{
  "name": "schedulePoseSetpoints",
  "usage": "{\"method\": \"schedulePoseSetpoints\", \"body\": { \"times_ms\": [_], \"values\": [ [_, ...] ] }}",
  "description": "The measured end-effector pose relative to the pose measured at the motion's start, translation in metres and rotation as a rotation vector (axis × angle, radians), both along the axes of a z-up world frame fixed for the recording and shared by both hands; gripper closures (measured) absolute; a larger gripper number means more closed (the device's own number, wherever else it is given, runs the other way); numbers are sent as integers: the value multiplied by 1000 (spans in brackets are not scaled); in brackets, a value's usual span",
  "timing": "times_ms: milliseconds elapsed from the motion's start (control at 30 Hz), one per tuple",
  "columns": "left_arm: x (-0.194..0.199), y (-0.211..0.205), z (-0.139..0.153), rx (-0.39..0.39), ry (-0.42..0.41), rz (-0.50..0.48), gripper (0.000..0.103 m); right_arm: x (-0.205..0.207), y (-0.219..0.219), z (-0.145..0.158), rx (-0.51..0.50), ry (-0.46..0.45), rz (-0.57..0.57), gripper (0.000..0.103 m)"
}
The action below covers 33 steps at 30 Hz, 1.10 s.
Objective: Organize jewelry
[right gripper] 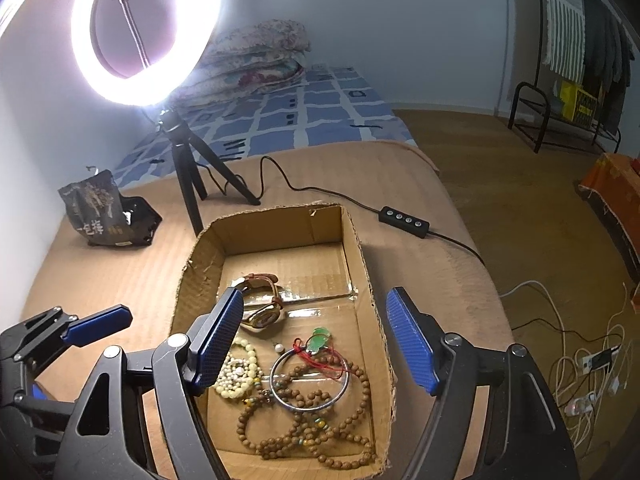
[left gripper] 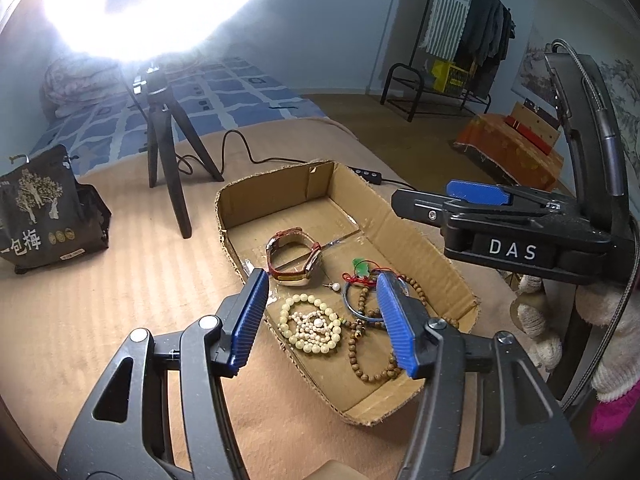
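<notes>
Both grippers hover over the cardboard box (right gripper: pixel 362 280) with nothing between their pads: the left gripper (left gripper: pixel 320 320) hangs above the near half of the box, jaws wide apart; the right gripper (right gripper: pixel 316 344) is likewise spread and empty, seen from the left view as a black body level with the box's right wall. All the jewelry visible lies inside the box, which sits on the tan bedcover (left gripper: pixel 100 300) near its right edge; the watch (left gripper: pixel 294 256) stands on its side about mid-box; nearer, by the left wall, a pale bead bracelet (left gripper: pixel 310 322) rings a heap of small white beads; beside it a metal bangle (right gripper: pixel 308 380) lies over a long brown bead strand (right gripper: pixel 320 424) that trails to the near right corner; a green pendant (right gripper: pixel 318 340) on red cord rests at the bangle's far edge, with a single pearl (right gripper: pixel 279 347) just beside it. The far end of the box is bare cardboard. I judge the sorting has yet to start in earnest, or a piece was set down; the pieces overlap, so the next move likely calls for choosing one item, lowering one gripper onto it, and closing on it without dragging the tangled strand along.
</notes>
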State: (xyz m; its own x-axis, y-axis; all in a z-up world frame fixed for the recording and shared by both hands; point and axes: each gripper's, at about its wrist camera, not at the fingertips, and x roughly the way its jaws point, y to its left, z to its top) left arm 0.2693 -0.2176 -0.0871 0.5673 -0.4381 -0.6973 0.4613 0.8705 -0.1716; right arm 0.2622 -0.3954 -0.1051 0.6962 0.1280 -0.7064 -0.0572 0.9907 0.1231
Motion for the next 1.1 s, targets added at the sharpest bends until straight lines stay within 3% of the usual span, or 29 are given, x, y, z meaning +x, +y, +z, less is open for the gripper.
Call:
{"method": "schedulePoseSetpoints", "body": {
  "times_ms": [733, 967, 1100],
  "values": [
    [-77, 58, 65, -12, -101, 32, 44, -76, 39, 67, -39, -86, 5, 29],
    [-119, 85, 77, -3, -140, 37, 39, -117, 54, 81, -66, -126, -9, 23],
    [-139, 95, 78, -4, -151, 47, 26, -138, 62, 85, -61, -144, -14, 23]
  ]
}}
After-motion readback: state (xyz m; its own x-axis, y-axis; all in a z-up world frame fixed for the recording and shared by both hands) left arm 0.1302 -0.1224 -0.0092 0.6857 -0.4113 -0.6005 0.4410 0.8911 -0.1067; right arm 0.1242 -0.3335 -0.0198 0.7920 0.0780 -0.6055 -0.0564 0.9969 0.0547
